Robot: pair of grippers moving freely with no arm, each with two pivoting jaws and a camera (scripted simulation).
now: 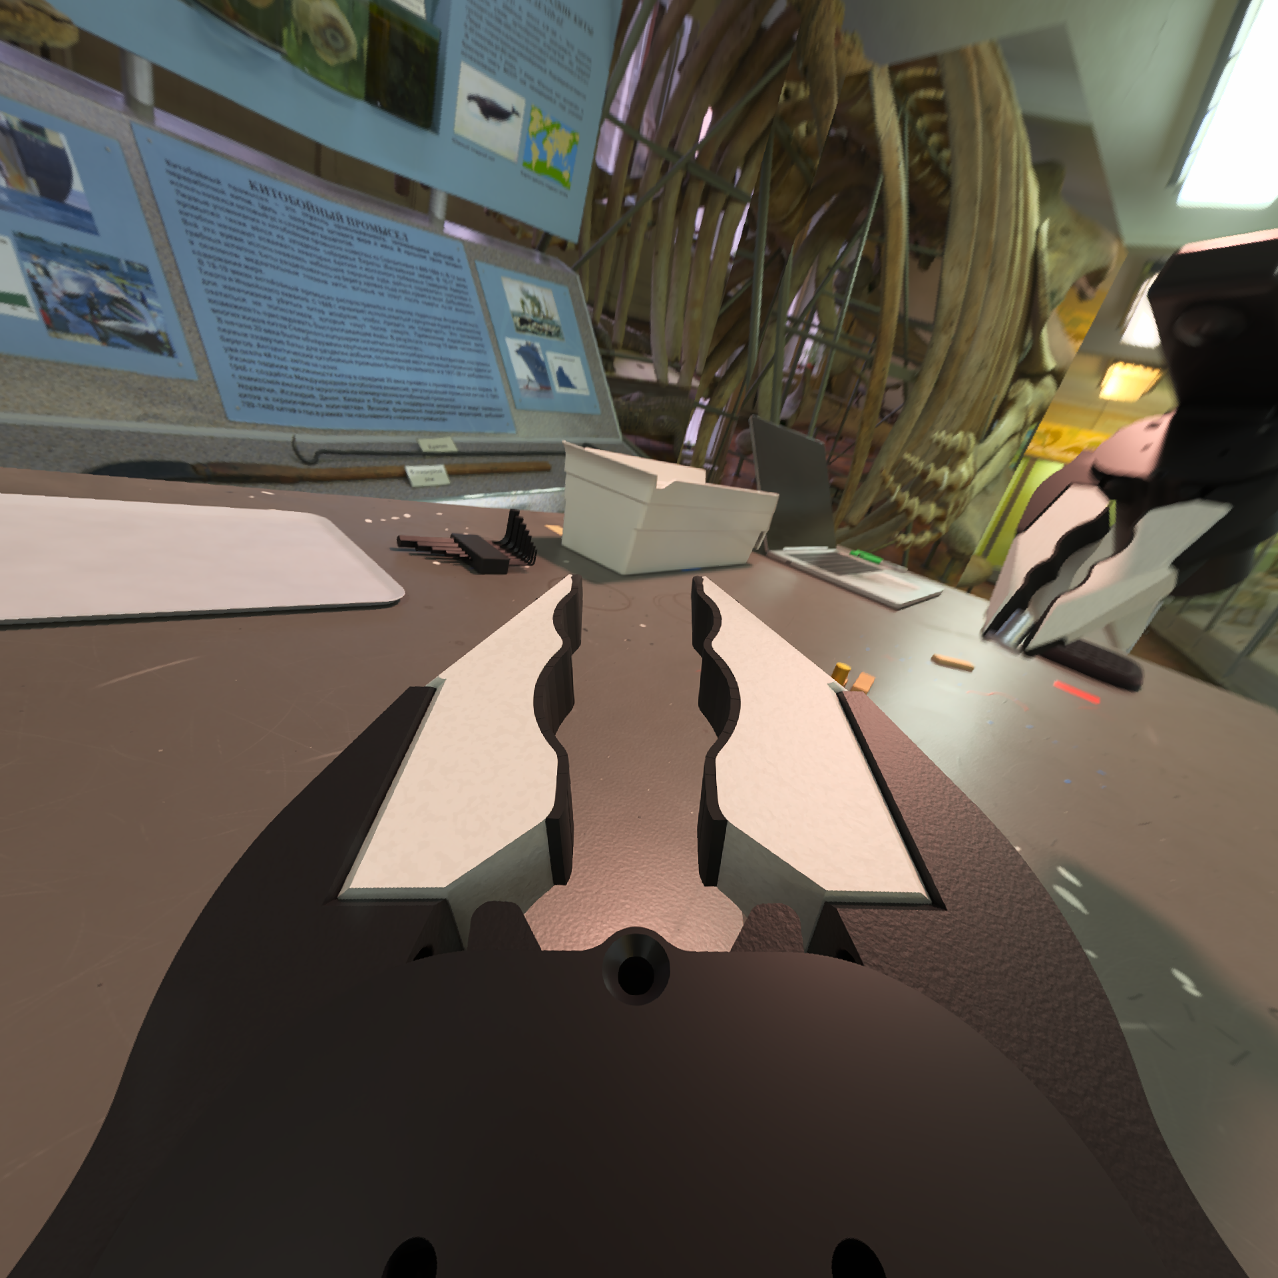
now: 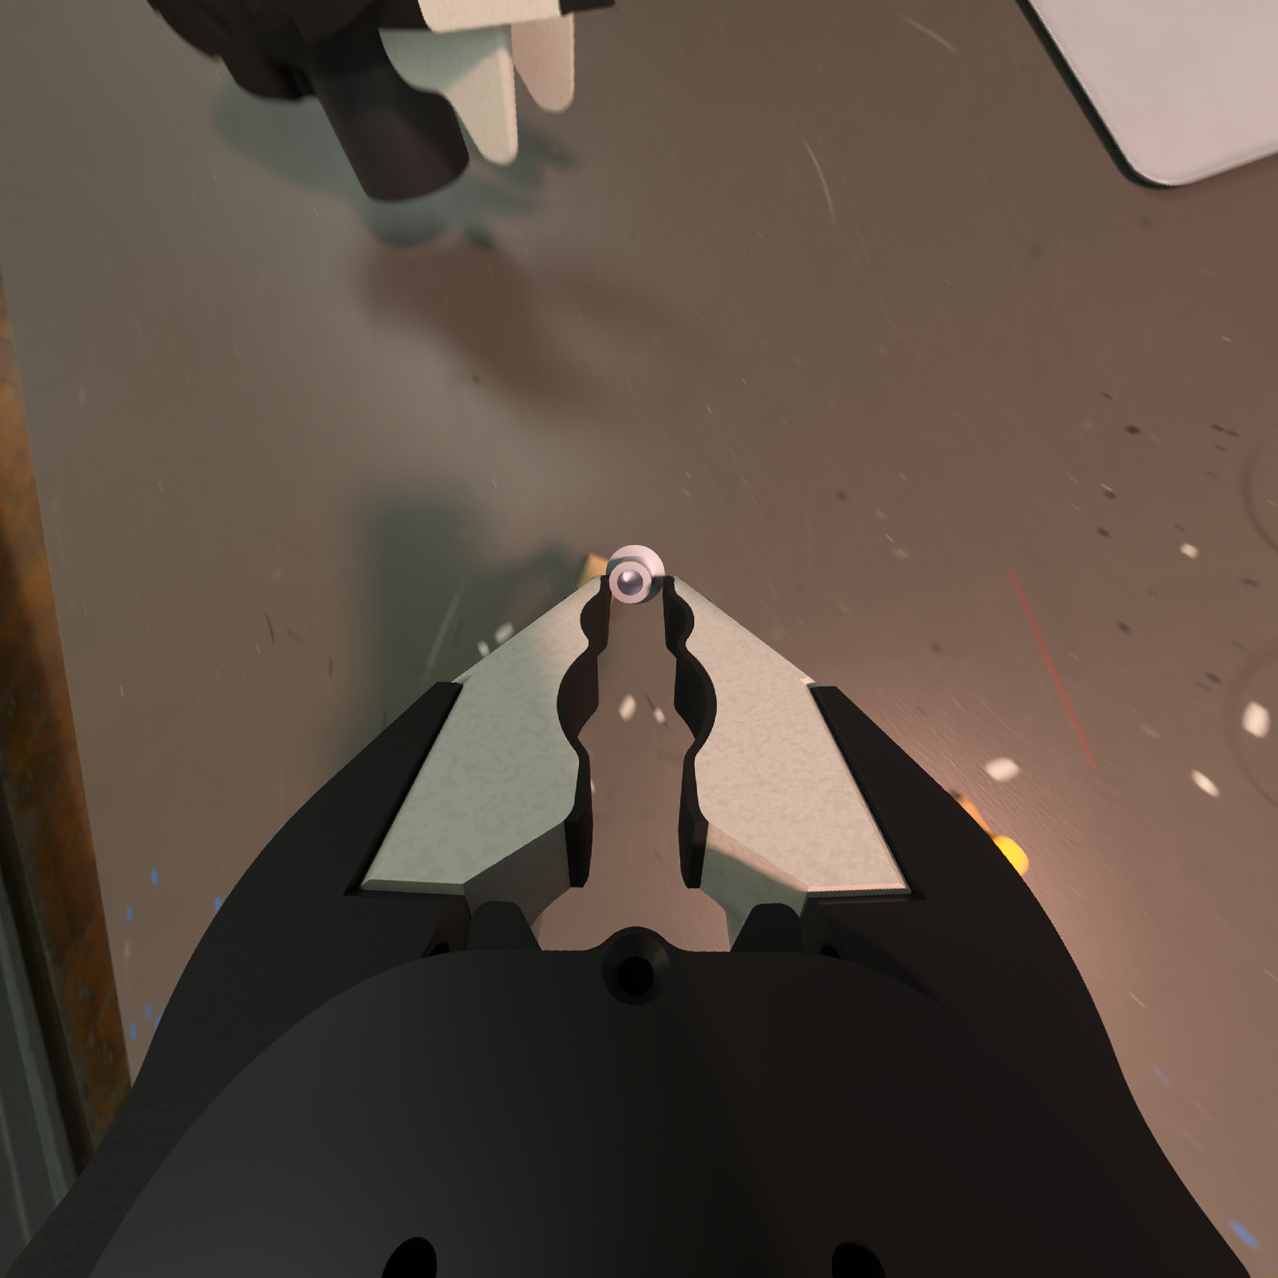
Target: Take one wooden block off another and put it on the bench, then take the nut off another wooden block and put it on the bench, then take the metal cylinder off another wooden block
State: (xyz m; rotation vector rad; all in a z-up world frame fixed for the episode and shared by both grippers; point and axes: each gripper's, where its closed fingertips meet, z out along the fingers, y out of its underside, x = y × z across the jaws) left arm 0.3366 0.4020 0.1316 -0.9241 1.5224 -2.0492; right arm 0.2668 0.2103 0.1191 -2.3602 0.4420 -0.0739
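Note:
My right gripper [image 2: 633, 589] is shut on a small metal cylinder [image 2: 631, 579], seen end-on at the fingertips and held above the bench. A corner of a wooden block [image 2: 593, 563] peeks out just beyond the tips. In the left wrist view the right gripper [image 1: 1011, 633] hangs at the far right with the cylinder [image 1: 1011, 624] in its tips. On the bench lie a flat wooden block [image 1: 953, 662] and a small wooden block [image 1: 863, 682] beside a yellow nut [image 1: 841, 672]. My left gripper [image 1: 636, 595] is open and empty, low over the bench.
A white mat [image 1: 173, 560], a black hex key set [image 1: 477, 550], a white box [image 1: 657, 519] and a laptop [image 1: 844, 563] stand at the back. A dark pad [image 1: 1099, 665] lies under the right gripper. The bench's edge [image 2: 41, 622] runs along the left.

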